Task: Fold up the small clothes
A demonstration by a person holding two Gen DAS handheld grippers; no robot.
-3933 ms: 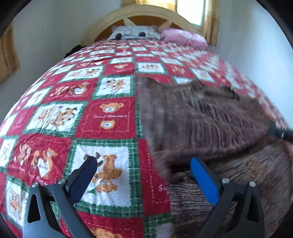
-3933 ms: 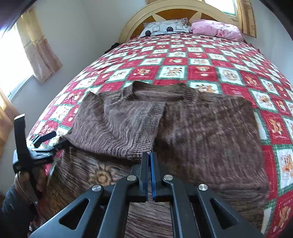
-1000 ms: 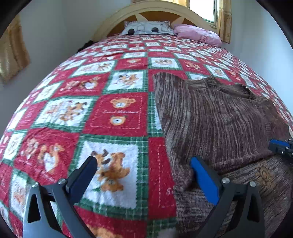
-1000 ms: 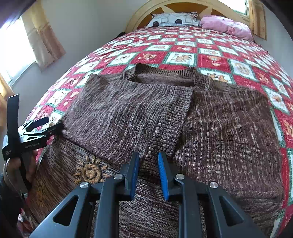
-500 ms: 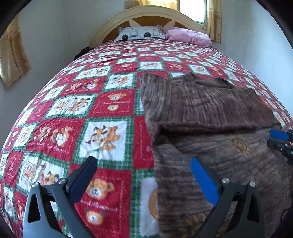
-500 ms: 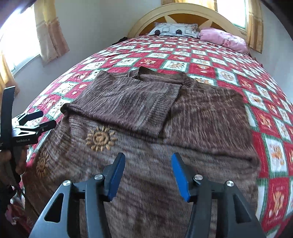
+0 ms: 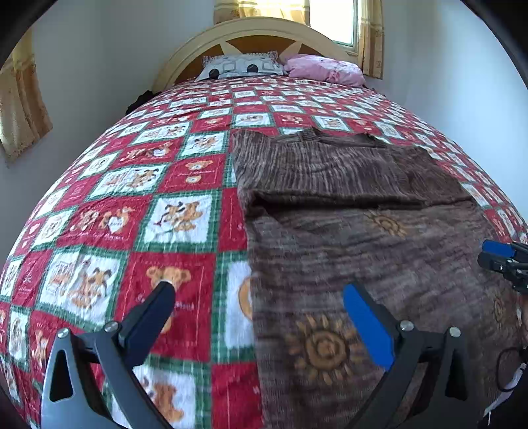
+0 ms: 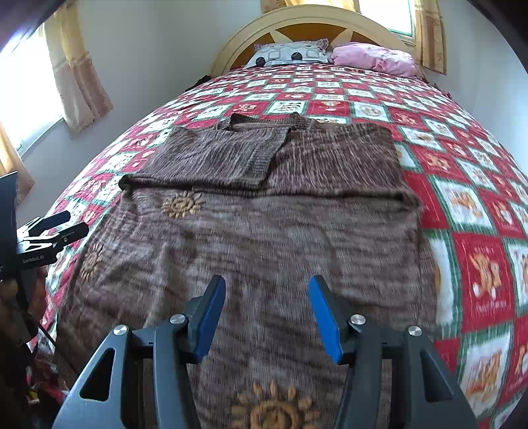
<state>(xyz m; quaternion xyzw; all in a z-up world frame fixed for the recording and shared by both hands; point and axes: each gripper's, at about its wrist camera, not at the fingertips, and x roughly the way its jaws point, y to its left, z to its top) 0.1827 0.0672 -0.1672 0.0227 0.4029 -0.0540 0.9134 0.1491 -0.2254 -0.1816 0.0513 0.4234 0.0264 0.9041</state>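
A brown knit sweater with tan sun motifs lies flat on the bed, neck toward the headboard. Both sleeves are folded in across the chest, the left one on top. It also shows in the left wrist view. My right gripper is open and empty, above the sweater's lower body. My left gripper is open wide and empty, over the sweater's left edge near the hem. Each gripper shows in the other's view, the right one at the far right and the left one at the far left.
The bed has a red, green and white teddy-bear quilt. A grey patterned pillow and a pink pillow lie by the curved wooden headboard. Curtained windows are at left and behind. The bed's near edge is just below the grippers.
My right gripper opened, letting go of the folded sleeve, and drew back toward the hem. My left gripper stayed open and also drew back toward the foot of the bed.
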